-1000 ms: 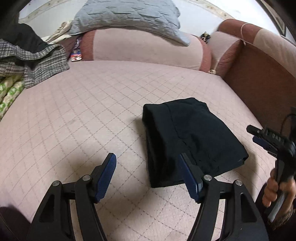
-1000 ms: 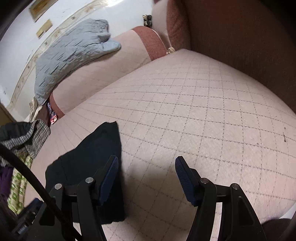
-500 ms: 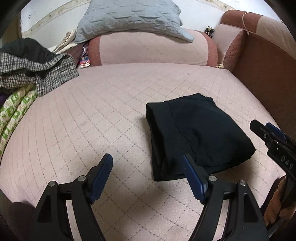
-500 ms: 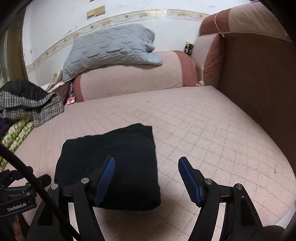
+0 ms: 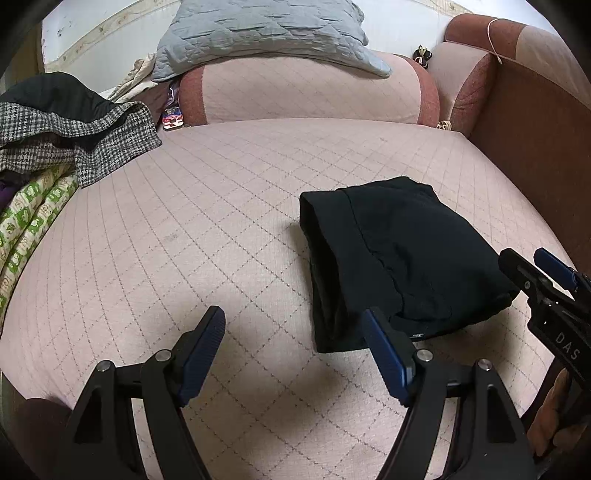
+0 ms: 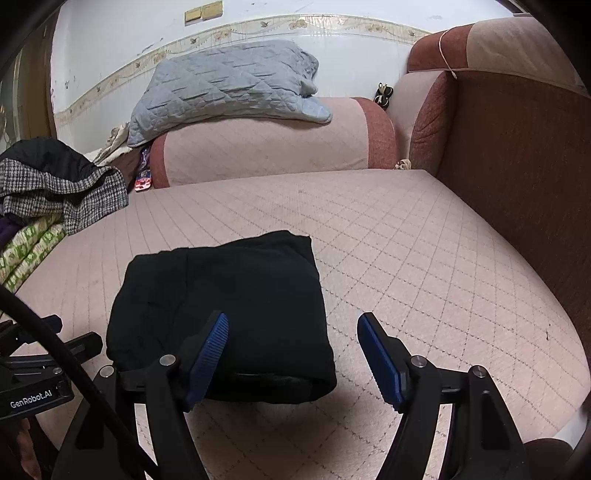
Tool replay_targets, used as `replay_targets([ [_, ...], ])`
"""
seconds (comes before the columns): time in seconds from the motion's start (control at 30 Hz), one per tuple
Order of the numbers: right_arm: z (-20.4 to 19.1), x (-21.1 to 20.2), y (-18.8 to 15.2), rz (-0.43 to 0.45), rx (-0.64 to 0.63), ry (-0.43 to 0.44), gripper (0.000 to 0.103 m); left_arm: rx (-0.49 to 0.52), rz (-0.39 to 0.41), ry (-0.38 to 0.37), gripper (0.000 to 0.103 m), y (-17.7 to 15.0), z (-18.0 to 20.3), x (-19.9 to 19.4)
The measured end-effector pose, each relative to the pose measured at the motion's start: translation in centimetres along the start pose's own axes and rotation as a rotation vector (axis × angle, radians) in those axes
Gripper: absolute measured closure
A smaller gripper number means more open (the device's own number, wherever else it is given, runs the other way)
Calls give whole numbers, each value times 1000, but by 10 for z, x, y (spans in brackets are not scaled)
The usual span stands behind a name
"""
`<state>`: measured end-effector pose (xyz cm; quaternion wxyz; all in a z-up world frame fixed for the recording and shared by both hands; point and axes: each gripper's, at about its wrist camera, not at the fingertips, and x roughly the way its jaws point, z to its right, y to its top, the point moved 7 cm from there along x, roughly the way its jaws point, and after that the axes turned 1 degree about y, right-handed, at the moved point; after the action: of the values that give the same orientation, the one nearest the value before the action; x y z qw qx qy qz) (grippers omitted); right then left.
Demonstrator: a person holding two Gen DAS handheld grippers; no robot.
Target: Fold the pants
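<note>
The black pants (image 5: 399,258) lie folded into a compact rectangle on the pink quilted sofa seat (image 5: 221,229). They also show in the right wrist view (image 6: 229,310). My left gripper (image 5: 295,347) is open and empty, held above the seat just in front and to the left of the pants. My right gripper (image 6: 291,350) is open and empty, held above the near right corner of the pants; it shows at the right edge of the left wrist view (image 5: 543,273). Neither gripper touches the cloth.
A pile of checked and black clothes (image 5: 70,129) and a green patterned cloth (image 5: 29,221) lie at the left. A grey quilted pillow (image 5: 266,33) rests on the bolster (image 5: 306,96) at the back. The brown armrest (image 5: 535,140) bounds the right side.
Both grippers have pulled back and levelled out, away from the pants. The right gripper swung from the bare seat to face the pants. The pants have not moved.
</note>
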<state>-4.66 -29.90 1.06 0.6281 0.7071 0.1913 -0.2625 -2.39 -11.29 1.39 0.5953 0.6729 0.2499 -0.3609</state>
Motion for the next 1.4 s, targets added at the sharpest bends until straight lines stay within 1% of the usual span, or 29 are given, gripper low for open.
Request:
replay_targets([
  [0.37,-6,-1,-1,14,-39,-24,25,-10,-27,-25,27,-5,0,7],
  [0.43,-4,-1,0,16,-37,-26,25,-42,-29,-70,27,-2,-3,7],
  [0.53,4,-7,9,47,-18,-46,25,-134,-38,-182,26,8,-15,10],
  [0.57,8,-9,12,53,-5,-51,24,-159,-47,-214,24,10,-18,13],
  [0.6,14,-8,18,51,11,-45,22,-178,-62,-251,23,13,-21,19],
  [0.67,26,-2,28,21,52,-12,20,-192,-113,-320,23,17,-22,34],
  [0.7,34,7,34,-24,74,27,20,-195,-152,-369,23,19,-19,46],
  [0.77,45,28,38,-110,104,95,20,-197,-196,-412,23,20,-12,62],
  [0.8,49,39,39,-148,120,117,20,-202,-207,-445,23,22,-9,73],
  [0.9,65,82,37,-268,184,172,20,-210,-217,-534,22,32,3,88],
  [0.97,70,103,34,-319,236,210,20,-181,-227,-600,21,37,16,93],
  [1.0,71,118,32,-358,278,259,20,-167,-230,-631,20,39,23,95],
  [1.07,70,137,28,-397,337,318,20,-152,-221,-675,0,42,35,99],
  [1.1,68,149,27,-409,369,363,20,-144,-206,-690,0,43,41,101],
  [1.17,65,160,29,-388,377,404,19,-136,-192,-673,0,47,48,108],
  [1.2,61,167,31,-388,382,447,19,-138,-188,-672,0,49,50,108],
  [1.23,59,171,32,-389,394,463,19,-129,-199,-663,0,50,53,110],
  [1.27,57,175,32,-387,408,467,20,-114,-207,-642,11,51,54,110],
  [1.3,55,176,32,-383,424,470,34,-103,-204,-618,24,52,53,108],
  [1.33,49,176,31,-399,432,483,50,-93,-208,-610,48,52,52,108],
  [1.37,44,177,28,-422,435,488,67,-91,-215,-624,58,52,50,107],
  [1.4,40,176,28,-425,430,466,71,-100,-213,-635,62,52,46,105],
])
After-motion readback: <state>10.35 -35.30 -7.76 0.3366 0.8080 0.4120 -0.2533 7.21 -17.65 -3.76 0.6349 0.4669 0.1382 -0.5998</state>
